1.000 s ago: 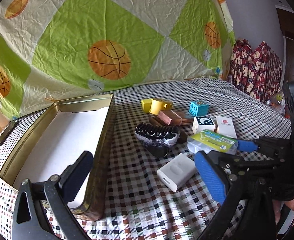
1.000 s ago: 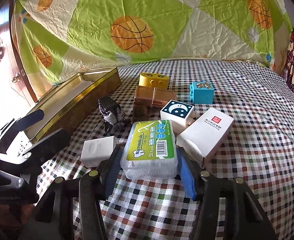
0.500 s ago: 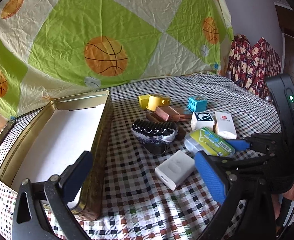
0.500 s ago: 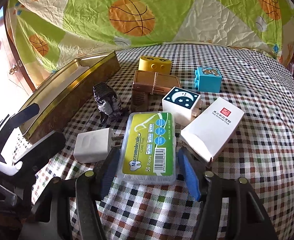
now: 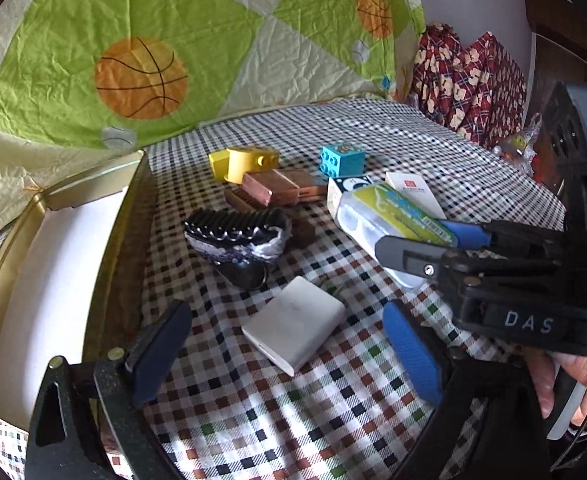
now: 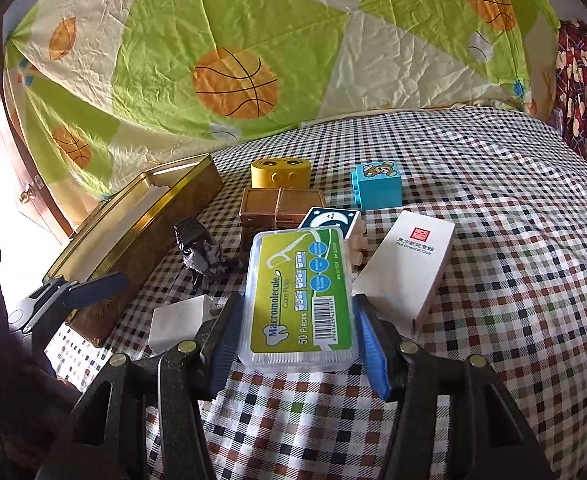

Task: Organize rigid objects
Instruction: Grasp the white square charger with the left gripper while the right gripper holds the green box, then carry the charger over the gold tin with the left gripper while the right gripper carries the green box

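My right gripper (image 6: 295, 344) is shut on a clear floss-pick box with a green label (image 6: 299, 294) and holds it lifted above the checked cloth; the box also shows in the left wrist view (image 5: 389, 220). My left gripper (image 5: 289, 356) is open and empty, its fingers either side of a white charger block (image 5: 293, 326) without touching it. An open gold tin (image 5: 45, 264) with a white lining lies to the left; it also shows in the right wrist view (image 6: 141, 236).
On the cloth lie a black hair claw (image 5: 237, 236), copper boxes (image 5: 277, 188), a yellow toy brick (image 5: 245, 162), a blue toy brick (image 6: 377, 190), a moon-print block (image 6: 329, 220) and a white carton (image 6: 405, 268). A basketball-print sheet hangs behind.
The right gripper has closed on the floss box and raised it off the cloth. The left gripper has moved right, from over the tin's rim to around the white charger.
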{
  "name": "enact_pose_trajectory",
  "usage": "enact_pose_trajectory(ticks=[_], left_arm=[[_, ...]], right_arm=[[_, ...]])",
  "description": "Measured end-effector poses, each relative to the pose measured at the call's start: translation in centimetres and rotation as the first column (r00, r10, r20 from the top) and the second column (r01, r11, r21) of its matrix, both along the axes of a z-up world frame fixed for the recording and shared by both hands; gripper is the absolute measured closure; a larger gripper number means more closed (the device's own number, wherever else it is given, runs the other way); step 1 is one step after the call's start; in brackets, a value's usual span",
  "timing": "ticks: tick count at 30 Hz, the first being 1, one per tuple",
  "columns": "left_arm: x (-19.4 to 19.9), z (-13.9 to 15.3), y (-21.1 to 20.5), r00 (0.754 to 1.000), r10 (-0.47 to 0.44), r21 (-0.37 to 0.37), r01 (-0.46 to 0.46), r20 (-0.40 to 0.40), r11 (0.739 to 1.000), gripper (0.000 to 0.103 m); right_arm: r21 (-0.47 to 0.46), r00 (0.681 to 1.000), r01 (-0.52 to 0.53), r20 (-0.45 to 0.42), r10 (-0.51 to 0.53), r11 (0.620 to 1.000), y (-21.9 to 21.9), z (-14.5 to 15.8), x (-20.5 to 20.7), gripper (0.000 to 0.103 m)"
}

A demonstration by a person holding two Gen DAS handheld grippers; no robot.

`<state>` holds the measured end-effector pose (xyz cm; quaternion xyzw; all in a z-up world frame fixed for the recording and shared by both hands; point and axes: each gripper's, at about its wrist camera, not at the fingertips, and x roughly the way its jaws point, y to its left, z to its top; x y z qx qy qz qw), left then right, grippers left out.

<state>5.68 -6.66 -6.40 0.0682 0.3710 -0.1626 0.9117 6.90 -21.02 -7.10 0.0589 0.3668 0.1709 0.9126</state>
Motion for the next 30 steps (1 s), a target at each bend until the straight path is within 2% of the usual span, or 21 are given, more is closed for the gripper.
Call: enact_pose_trajectory(ticks=[2,5,9,21,30], left_arm=[[0.6,-0.5,-0.1,0.999,-0.009,-0.008,0.009,-0.042,1.000,0.020],[0.9,-1.1,0.0,0.996,-0.016,-0.029,0.013,-0.085,0.999,0.043],[0.3,-1.1,-0.3,0.997,-0.024,-0.024,0.023,-0.070,0.999,0.045],[-1.5,0.3,0.5,0.994,0.059,0.000,-0.059,0.087,0.998,0.045],[-2.6,1.1,1.8,0.980,0.109,-0.048,-0.103,0.167,0.994,0.045]], right_arm=[[-0.005,1.000,-0.003,0.004,0.003,1.000,0.0,0.0,0.0,0.046],[0.002,1.000,-0.004,0.009,0.004,1.000,-0.2,0.0,-0.1,0.046],[-0.007,1.000,-0.005,0.020,0.005,1.000,-0.1,0.1,-0.3,0.046],[-0.025,0.995,0.006,0.100,-0.003,1.000,0.3,0.8,-1.5,0.046],[-0.027,0.988,0.011,0.153,-0.006,1.000,0.3,1.3,-2.3,0.046]])
